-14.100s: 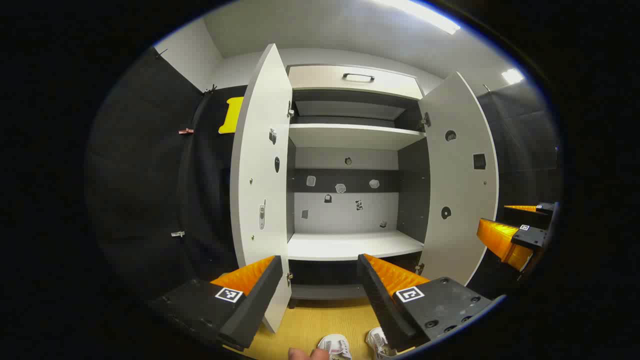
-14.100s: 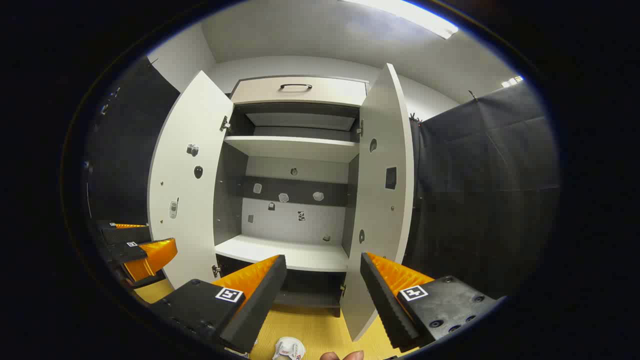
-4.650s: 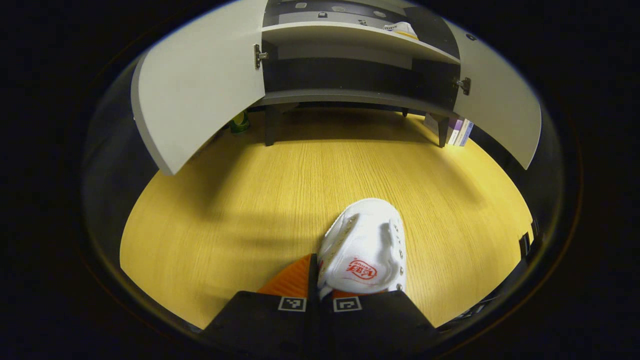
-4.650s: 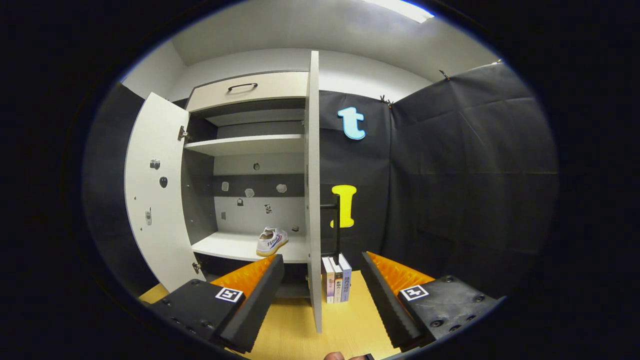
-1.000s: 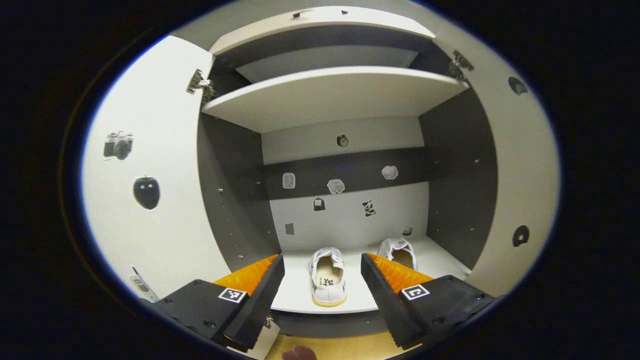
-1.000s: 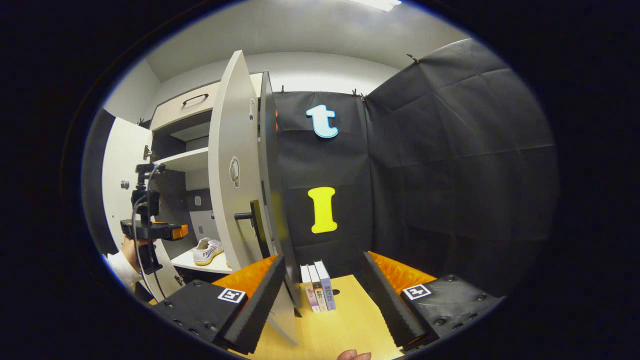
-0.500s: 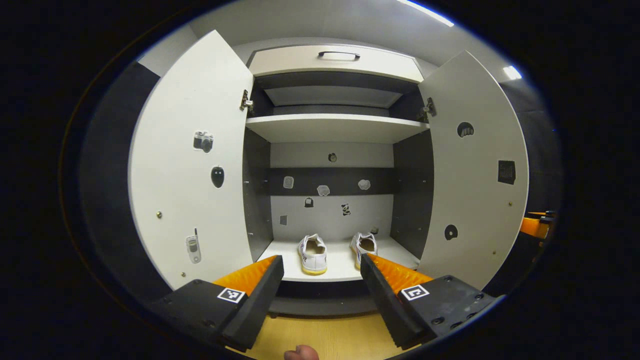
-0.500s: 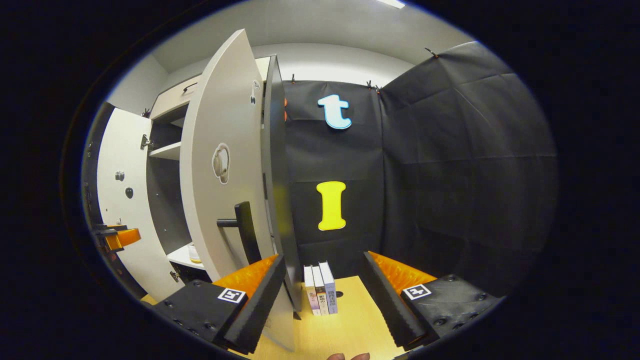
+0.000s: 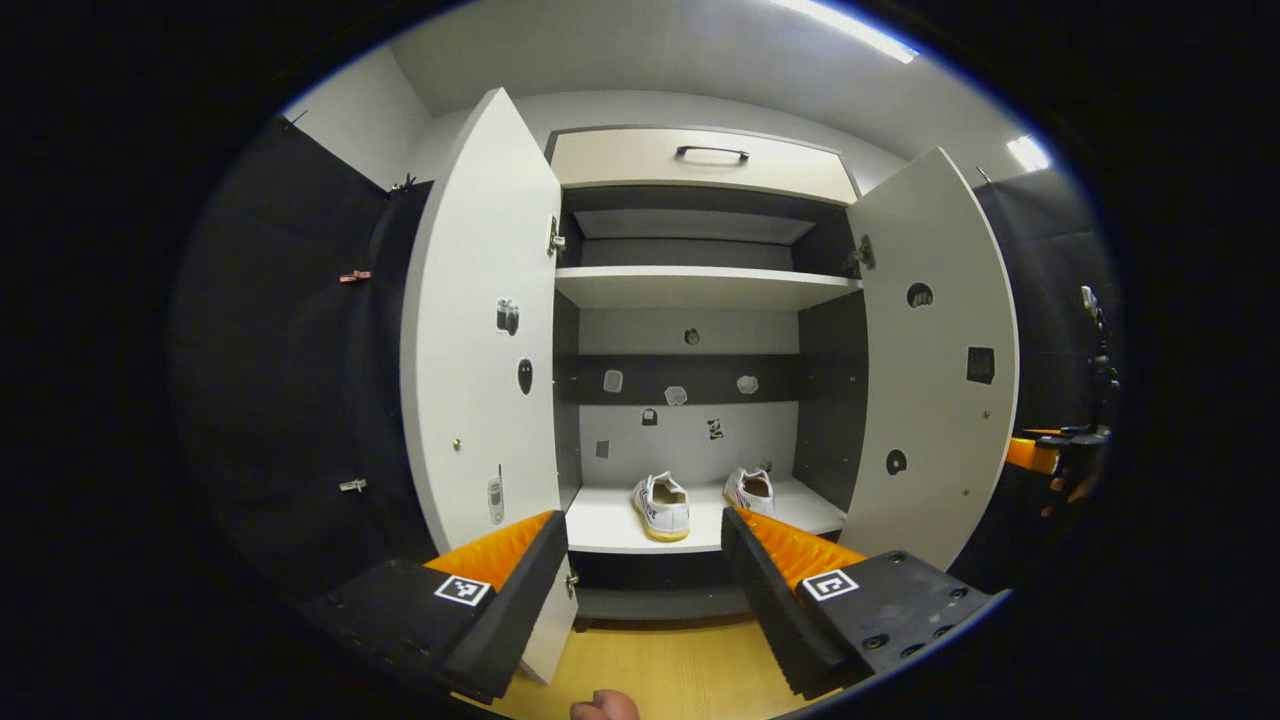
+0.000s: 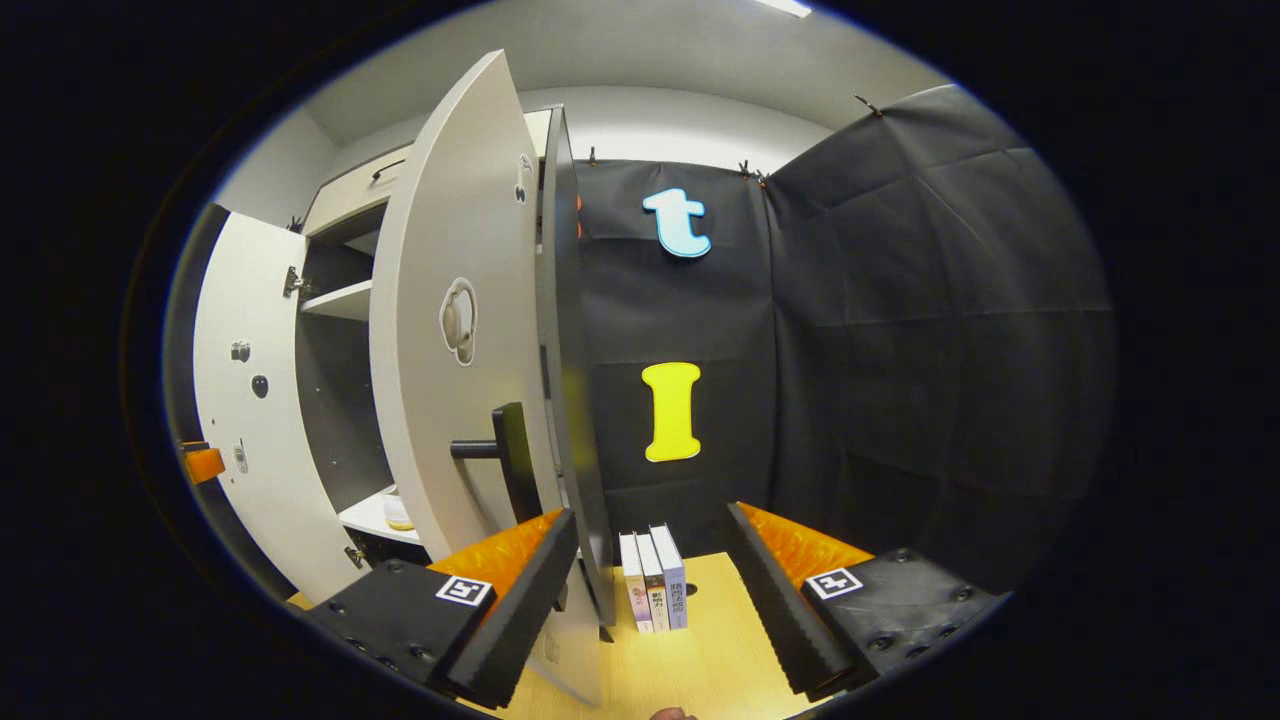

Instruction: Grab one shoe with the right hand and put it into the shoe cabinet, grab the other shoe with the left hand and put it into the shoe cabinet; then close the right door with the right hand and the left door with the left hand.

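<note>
In the left gripper view, the left gripper (image 9: 640, 575) sits at 6 o'clock with its jaws wide apart and nothing between them; a fingertip of the holding hand (image 9: 603, 706) shows at the lower edge over the yellow wooden floor (image 9: 660, 670). Beyond the jaws stands the shoe cabinet (image 9: 700, 290) with both doors open: the left door (image 9: 480, 330) at 9 o'clock and the right door (image 9: 940, 360) at 3 o'clock. On the lower shelf (image 9: 610, 525) rest the two white shoes, heels toward the camera: the left shoe (image 9: 663, 505) and, just beside it toward 3 o'clock, the right shoe (image 9: 752, 489), apart from each other. An upper shelf (image 9: 700, 287) lies at 12 o'clock, with a drawer (image 9: 700, 160) above it. Past the right door's edge, at 3 o'clock, part of the right gripper (image 9: 1060, 455) is visible, held by a hand. In the right gripper view, the right gripper (image 10: 645, 590) has its jaws wide apart and holds nothing. Just beyond its left finger, at 9 o'clock, stands the outer face of the right door with its black handle (image 10: 500, 460); whether the finger touches the door cannot be determined. Three upright books (image 10: 652, 580) stand on the floor between the jaws, farther off.
</note>
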Available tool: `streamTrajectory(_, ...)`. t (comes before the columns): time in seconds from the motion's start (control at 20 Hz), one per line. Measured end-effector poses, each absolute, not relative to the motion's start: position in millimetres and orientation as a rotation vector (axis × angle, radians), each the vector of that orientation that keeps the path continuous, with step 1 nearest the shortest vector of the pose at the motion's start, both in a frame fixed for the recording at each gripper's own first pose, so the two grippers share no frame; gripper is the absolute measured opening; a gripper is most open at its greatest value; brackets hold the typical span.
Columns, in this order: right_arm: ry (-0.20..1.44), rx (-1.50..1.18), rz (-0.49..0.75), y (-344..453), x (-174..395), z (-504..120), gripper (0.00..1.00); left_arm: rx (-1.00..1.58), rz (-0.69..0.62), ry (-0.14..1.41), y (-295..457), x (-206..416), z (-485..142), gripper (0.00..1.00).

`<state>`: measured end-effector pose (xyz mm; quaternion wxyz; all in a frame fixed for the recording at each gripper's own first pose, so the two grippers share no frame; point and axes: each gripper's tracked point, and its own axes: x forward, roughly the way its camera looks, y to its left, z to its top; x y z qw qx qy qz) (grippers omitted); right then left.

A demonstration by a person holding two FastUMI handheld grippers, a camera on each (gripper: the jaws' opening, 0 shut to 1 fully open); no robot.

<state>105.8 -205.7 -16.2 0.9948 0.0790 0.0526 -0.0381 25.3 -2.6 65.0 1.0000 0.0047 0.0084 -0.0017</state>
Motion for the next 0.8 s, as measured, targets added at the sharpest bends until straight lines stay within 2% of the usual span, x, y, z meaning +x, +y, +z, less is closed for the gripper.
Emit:
streamTrajectory(0.5,0.09,0.156,-0.044,-131.9,99.0,-12.3,0.98,-0.008,0.008,0.03,49.3,6.1,61.4,0.97)
streamTrajectory(0.8,0.101,0.165,0.049,-60.2,114.6,-15.7,0.98,-0.012,0.028,0.037,77.9,-5.3,56.9,0.97)
